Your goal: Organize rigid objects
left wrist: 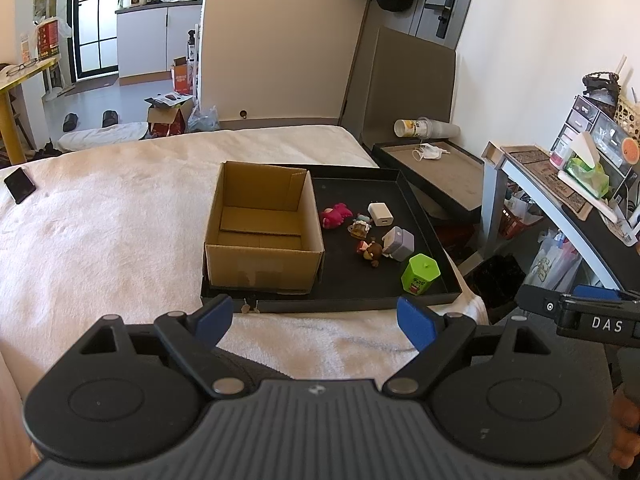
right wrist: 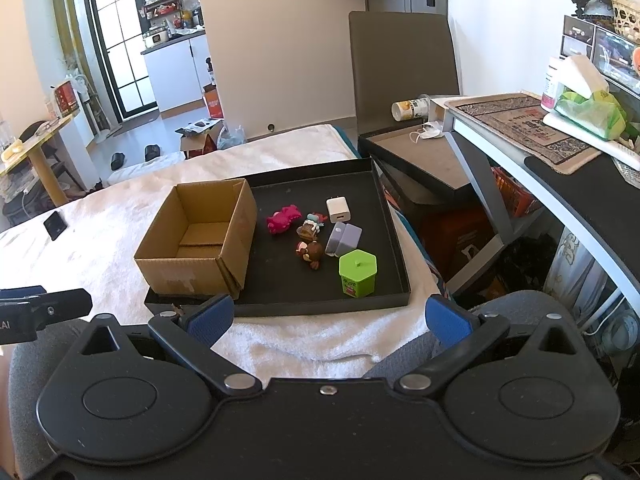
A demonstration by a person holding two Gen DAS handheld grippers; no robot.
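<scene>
A black tray [left wrist: 420,300] [right wrist: 396,248] lies on a white-blanketed bed. In its left part stands an open, empty cardboard box [left wrist: 262,232] [right wrist: 200,240]. To the right of the box lie a pink toy [left wrist: 335,216] [right wrist: 283,219], a white charger [left wrist: 380,214] [right wrist: 337,209], a small teal-and-brown figure [left wrist: 360,227] [right wrist: 310,227], a brown bear figure [left wrist: 370,252] [right wrist: 310,254], a grey-lilac cube [left wrist: 398,243] [right wrist: 345,239] and a green hexagonal container [left wrist: 420,273] [right wrist: 357,273]. My left gripper [left wrist: 316,320] and right gripper [right wrist: 330,318] are both open and empty, in front of the tray's near edge.
A black phone [left wrist: 19,185] [right wrist: 55,226] lies on the blanket at the left. A second tray [left wrist: 440,172] [right wrist: 420,160] with a mask and a desk [right wrist: 520,136] with a tissue pack stand to the right of the bed.
</scene>
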